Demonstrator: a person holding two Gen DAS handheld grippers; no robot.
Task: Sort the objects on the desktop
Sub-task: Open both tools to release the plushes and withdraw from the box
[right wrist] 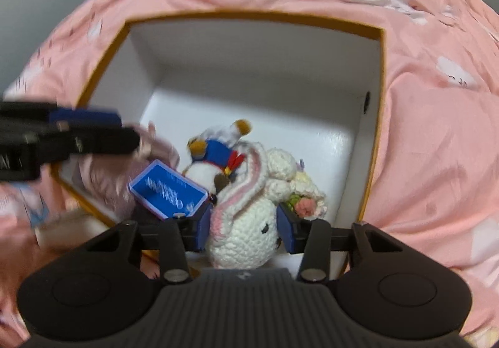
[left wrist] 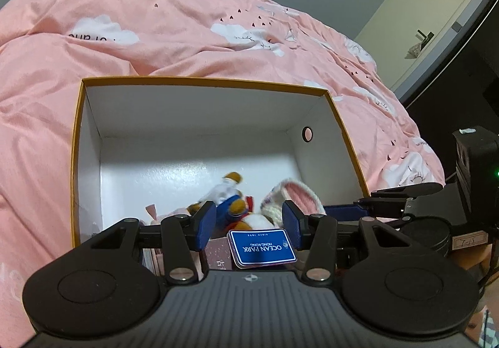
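An orange-rimmed white box sits on pink bedding. Inside lie a plush toy in blue clothes, a white crochet bunny with pink ears, and a blue "Ocean Park" tin that leans on pink packaging. My left gripper hovers open over the box's near end, with the tin lower down and untouched. My right gripper reaches down into the box, and its blue pads press both sides of the bunny's head. A small crochet flower bunch lies beside the bunny.
Pink bedding with cloud prints surrounds the box on all sides. The far half of the box floor is bare white. A cream door stands at the far right beyond the bed.
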